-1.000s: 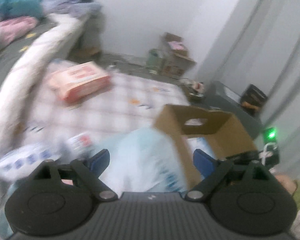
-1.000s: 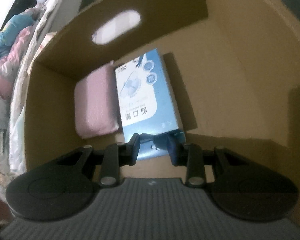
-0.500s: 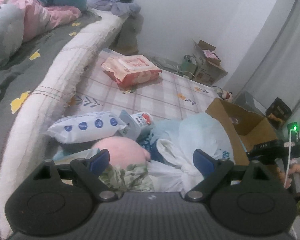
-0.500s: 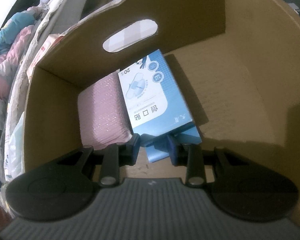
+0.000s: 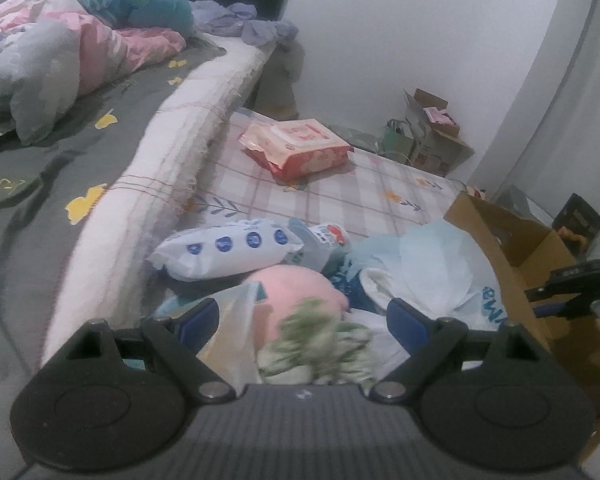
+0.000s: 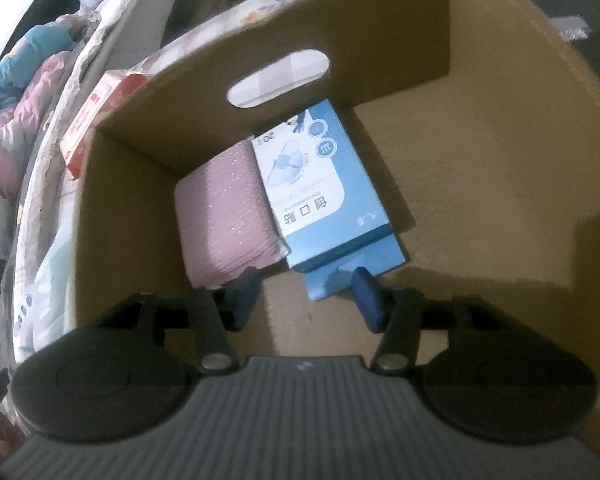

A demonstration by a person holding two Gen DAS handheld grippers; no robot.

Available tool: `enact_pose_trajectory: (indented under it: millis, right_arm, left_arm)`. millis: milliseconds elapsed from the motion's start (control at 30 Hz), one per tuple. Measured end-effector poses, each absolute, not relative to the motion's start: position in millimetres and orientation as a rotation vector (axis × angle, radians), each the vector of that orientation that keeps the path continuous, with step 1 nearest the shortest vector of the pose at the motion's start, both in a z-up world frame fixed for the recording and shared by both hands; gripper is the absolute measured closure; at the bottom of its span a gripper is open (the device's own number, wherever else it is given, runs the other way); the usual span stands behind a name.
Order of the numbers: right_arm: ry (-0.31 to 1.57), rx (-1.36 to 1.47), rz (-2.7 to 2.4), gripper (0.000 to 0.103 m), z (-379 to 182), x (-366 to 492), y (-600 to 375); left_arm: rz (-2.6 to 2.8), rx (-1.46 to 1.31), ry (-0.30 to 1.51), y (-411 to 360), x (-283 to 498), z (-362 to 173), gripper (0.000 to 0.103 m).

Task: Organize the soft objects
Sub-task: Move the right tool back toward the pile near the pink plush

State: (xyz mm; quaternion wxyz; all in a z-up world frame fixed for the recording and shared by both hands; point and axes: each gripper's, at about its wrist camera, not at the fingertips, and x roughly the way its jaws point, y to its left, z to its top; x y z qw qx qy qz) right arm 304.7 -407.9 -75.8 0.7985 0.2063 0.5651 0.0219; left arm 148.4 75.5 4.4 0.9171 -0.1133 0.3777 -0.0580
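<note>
Left wrist view looks over a heap of soft things on a checked cloth mat (image 5: 340, 196) beside a bed (image 5: 112, 148). The left gripper (image 5: 302, 322) has its 2 blue-padded fingers (image 5: 198, 320) spread wide, with nothing pinched between them. Just in front of them, between the fingers, lies a round pink plush (image 5: 296, 292) with a fuzzy green-and-white part, blurred, and a thin crinkled plastic bag (image 5: 232, 332) at 9 o'clock of it. At 11 o'clock of the plush rests 1 long white pack (image 5: 224, 252) with 4 blue dots, shiny and pillow-shaped. At 3 o'clock a pale blue plastic bag (image 5: 428, 268) is bunched against the wall of a brown cardboard box (image 5: 512, 264). Farther away on the mat, at 12 o'clock, sits 1 flat red-and-pink wipes pack (image 5: 300, 148).

Right wrist view looks down into the cardboard box (image 6: 480, 152), which has smooth matte walls and 1 oval handle hole (image 6: 278, 78). On its floor lie 2 things, touching side by side: a pink bubble-textured pad (image 6: 224, 216) and, at 3 o'clock of it, a rectangular blue carton (image 6: 324, 184) with glossy print. The right gripper (image 6: 306, 292) is half open, its fingers at a medium gap, and holds nothing; the carton's near end sits just ahead of the gap.
</note>
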Motion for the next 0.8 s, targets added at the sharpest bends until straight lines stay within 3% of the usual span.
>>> enact_pose_trajectory:
  millis: [200,800]
  right_arm:
    - [1.165,0.426,0.052,0.043,-41.5,285.4,-402.8]
    - [1.061,0.443,0.346,0.041,41.8,258.2,-294.4]
  left_arm:
    - [-0.116,-0.236,0.751,87.1,140.3,4.8,0.011]
    - [-0.109,-0.214,0.681,116.3,103.5,5.8,0.011]
